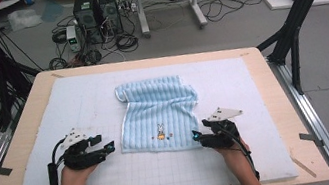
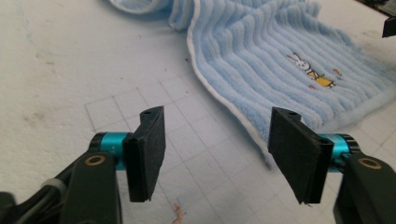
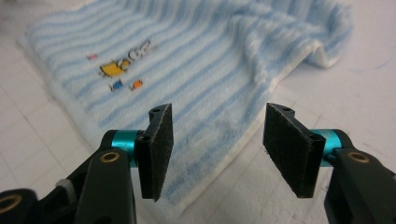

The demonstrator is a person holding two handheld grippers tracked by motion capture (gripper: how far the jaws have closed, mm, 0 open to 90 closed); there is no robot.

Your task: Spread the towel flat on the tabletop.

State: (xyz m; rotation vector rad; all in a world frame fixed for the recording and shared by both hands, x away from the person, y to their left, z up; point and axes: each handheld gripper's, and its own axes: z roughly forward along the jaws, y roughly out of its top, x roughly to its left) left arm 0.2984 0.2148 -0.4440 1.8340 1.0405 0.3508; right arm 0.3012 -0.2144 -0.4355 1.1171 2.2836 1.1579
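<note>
Towel first: we see a pale blue ribbed terry towel with a white hem and a small embroidered rabbit [image 1: 158, 115] lying on the white gridded foam mat [image 1: 91, 183] that covers the light wooden table [image 1: 19, 147], its far end rumpled and folded over on itself. We hold the left tongs [image 1: 109, 146] just beside the towel's near left corner, jaws spread with nothing between them; in the left gripper view the white hem [image 2: 224, 100] runs up between the two black pads [image 2: 149, 151]. We hold the right tongs [image 1: 195, 137] at the near right corner, jaws likewise spread, and the right gripper view shows the towel edge lying under the gap, unpinched.
</note>
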